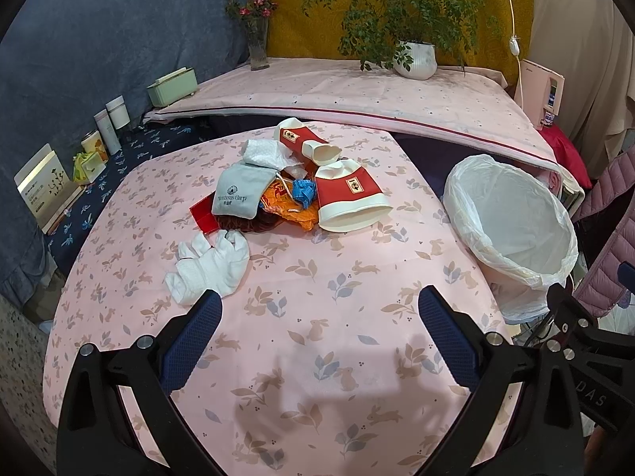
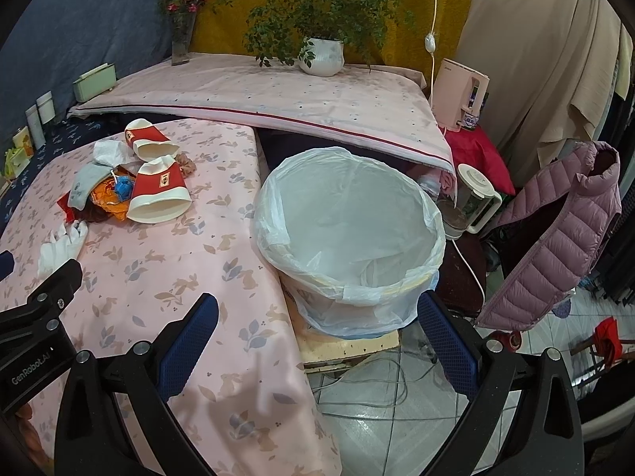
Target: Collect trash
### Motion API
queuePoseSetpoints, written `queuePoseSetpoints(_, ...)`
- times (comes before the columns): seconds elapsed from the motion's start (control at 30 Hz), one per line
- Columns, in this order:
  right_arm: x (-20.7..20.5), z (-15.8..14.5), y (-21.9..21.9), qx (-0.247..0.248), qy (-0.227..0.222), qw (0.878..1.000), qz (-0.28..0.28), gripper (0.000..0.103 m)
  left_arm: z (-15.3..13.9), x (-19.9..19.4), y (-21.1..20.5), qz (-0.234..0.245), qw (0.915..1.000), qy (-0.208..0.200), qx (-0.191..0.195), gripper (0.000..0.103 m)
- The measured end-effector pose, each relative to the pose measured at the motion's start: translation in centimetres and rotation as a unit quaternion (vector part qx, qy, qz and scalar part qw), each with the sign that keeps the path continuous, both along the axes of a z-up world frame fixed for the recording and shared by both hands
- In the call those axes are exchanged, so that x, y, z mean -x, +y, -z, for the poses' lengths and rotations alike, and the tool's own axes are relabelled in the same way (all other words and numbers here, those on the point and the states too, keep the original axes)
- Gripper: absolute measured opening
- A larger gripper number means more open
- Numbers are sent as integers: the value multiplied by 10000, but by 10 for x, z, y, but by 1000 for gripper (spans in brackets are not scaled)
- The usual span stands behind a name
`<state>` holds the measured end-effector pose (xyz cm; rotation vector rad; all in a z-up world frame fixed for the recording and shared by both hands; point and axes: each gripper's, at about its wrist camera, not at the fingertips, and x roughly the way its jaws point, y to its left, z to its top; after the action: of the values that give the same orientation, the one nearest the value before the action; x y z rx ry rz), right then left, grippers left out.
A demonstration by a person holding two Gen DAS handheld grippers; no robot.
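left gripper (image 1: 319, 319) and right gripper (image 2: 317, 319) both gape, empty; ahead-left, the crumpled tissue (image 1: 208, 267) looks light, soft: pinch its bulk.

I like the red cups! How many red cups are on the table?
2. One red cup lies on its side nearest the bin; the other lies behind it, farther back. More may hide under the pile.

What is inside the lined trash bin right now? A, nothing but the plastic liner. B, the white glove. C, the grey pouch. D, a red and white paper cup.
A: the trash bin shows only its white liner, while the paper cups, white glove and grey pouch all lie on the pink tablecloth.
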<state>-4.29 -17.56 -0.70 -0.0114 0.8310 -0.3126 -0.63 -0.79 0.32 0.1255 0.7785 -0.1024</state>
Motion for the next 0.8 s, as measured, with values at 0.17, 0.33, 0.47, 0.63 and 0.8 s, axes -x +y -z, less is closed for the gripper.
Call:
queuePoseSetpoints(0.17, -1, -1, -2, 2, -6, 10000, 2, 96, -1, 0, 0, 7, 10000, -8, -2, 95)
queuePoseSetpoints(0.33, 0, 0, 0, 1, -8, 10000, 3, 96, -1, 0, 0, 2, 10000, -2, 4, 95)
queuePoseSetpoints(0.47, 1, -3, -5, 4, -27, 10000, 9, 96, -1, -1, 0, -6, 10000, -14, -9, 95)
queuePoseSetpoints(0.63, 0, -8, -10, 7, -37, 10000, 17, 96, -2, -1, -1, 8, 10000, -38, 2, 95)
queuePoseSetpoints(0.8, -4, -11, -10, 25, -82, 10000, 34, 96, -3, -6, -1, 30, 10000, -15, 22, 95)
